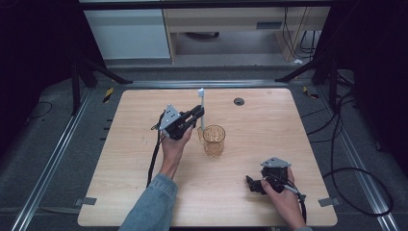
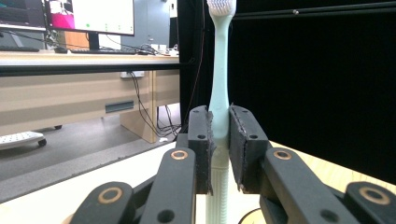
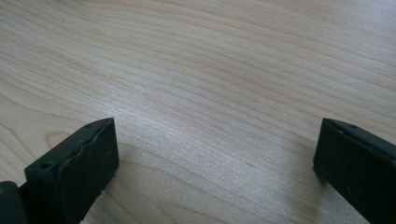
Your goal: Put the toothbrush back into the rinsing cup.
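1. Nearest to us, well on the near right side of the cup (image 1: 214, 139), the right gripper (image 1: 251, 183) rests low on the tabletop (image 1: 269, 120) in the right hand (image 1: 284, 197). In the right gripper view its jaws stand wide apart with only bare wood between them, so they are released and hold nothing.
2. Just left of the cup, the left hand (image 1: 172, 147) lifts the left gripper (image 1: 197, 114). Its jaws are clenched on the toothbrush (image 1: 201, 108); in the left gripper view both pads press the pale green handle (image 2: 219, 107) from two sides.
3. The toothbrush stands nearly upright, its bristle head above and its lower end close to the far left part of the cup rim. We cannot tell if the end is already over the opening or beside it.
4. We judge the step in hand is to put the toothbrush into the cup. To do it well, we should keep the handle vertical, bring its lower end above the middle of the opening, then go down slowly.
5. The cup is light and clear, so a touch on the rim may tip it. We should release only when the end rests inside.
6. Beyond the cup, a dark round grommet (image 1: 239, 101) sits in the tabletop, away from the work.
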Tool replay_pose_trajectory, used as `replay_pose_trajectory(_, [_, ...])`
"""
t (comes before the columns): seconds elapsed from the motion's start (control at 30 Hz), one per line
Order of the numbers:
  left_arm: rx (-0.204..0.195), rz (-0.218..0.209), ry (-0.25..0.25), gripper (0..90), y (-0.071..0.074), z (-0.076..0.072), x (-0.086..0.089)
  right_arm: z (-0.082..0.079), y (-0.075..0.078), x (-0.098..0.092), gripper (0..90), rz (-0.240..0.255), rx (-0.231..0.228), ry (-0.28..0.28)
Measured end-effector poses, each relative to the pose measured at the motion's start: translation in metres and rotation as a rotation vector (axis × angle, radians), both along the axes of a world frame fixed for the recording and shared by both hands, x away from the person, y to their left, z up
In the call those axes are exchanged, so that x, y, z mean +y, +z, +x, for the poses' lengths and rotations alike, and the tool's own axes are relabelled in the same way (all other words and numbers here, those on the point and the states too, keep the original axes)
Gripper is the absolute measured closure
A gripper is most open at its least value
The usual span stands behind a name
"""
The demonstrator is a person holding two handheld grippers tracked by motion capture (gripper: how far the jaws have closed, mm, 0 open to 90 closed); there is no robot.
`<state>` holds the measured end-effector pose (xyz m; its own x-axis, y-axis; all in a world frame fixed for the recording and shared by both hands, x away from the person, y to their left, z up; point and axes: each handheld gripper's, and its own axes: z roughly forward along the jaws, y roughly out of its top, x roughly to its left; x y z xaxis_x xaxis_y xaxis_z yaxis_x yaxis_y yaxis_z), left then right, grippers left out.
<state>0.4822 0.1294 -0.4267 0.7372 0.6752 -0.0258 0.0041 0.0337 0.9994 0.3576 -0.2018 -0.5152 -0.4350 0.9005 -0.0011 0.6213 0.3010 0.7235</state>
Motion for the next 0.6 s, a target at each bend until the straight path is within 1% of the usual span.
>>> replay_pose_trajectory(0.23, [0.015, -0.007, 0.001, 78.7, -0.007, 0.003, -0.002, -0.001, 0.000, 0.000, 0.4, -0.003, -0.002, 0.005])
replay_pose_trajectory(0.4, [0.021, -0.003, -0.001, 78.7, -0.014, 0.002, -0.003, -0.001, 0.000, -0.001, 0.4, -0.003, -0.003, 0.007])
replay_pose_trajectory(0.6, [0.038, -0.002, 0.005, 78.7, -0.022, 0.004, -0.002, -0.001, 0.000, -0.001, 0.4, 0.000, -0.002, 0.007])
